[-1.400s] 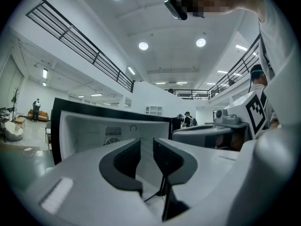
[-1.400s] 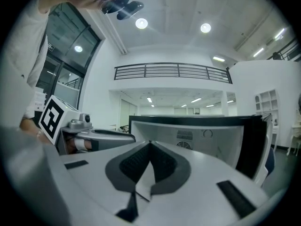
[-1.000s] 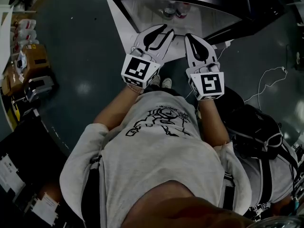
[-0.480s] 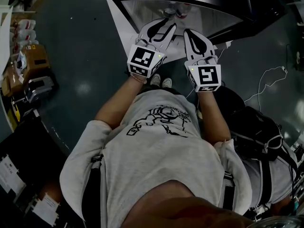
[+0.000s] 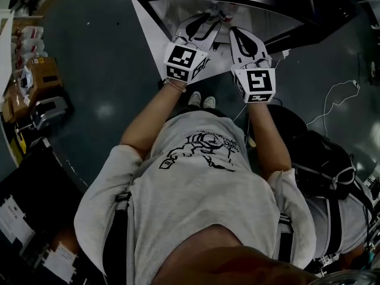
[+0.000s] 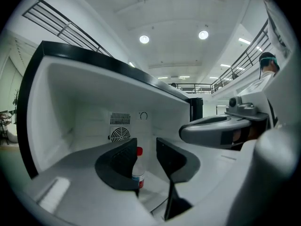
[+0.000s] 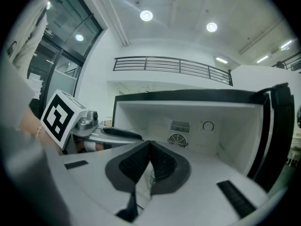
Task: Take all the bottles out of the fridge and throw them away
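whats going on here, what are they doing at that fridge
A person is reaching two handheld grippers into an open fridge. The left gripper has just been opening its jaws. They stand apart, lined up on a red-capped bottle standing deeper inside, and they do not touch it yet. The right gripper is alongside, shut and holding nothing. Neither gripper holds a bottle yet.

A clear plastic bottle with a red cap and a coloured label band (image 6: 138, 171) stands upright on the white floor inside the open black fridge (image 6: 66, 93), partly hidden from view.
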The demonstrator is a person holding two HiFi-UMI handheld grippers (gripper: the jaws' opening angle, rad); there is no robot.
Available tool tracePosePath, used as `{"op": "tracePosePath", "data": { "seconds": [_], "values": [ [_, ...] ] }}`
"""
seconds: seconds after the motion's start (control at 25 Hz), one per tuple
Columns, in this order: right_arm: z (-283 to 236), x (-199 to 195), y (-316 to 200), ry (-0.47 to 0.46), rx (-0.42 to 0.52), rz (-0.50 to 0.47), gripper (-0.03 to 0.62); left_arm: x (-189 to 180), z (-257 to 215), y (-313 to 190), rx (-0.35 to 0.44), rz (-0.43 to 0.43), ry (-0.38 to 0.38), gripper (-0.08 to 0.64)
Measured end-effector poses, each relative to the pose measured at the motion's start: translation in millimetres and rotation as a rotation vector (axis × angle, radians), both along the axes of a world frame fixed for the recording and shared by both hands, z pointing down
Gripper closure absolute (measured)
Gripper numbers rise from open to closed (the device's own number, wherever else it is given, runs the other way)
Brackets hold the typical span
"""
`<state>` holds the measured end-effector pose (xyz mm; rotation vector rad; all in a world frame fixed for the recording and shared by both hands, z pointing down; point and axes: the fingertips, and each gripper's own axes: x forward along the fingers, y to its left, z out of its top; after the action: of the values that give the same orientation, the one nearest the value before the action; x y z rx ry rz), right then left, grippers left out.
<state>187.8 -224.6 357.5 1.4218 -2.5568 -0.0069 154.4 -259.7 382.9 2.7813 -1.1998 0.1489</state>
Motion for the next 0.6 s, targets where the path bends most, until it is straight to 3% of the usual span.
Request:
{"op": "tracePosePath", "data": {
  "seconds": [0.6],
  "values": [
    [14.4,1.4,-21.6,0.018,-0.017,0.017,0.583,2.4,25.3,-25.9,-0.039,-0.018,-0.029,0.423]
  ]
}}
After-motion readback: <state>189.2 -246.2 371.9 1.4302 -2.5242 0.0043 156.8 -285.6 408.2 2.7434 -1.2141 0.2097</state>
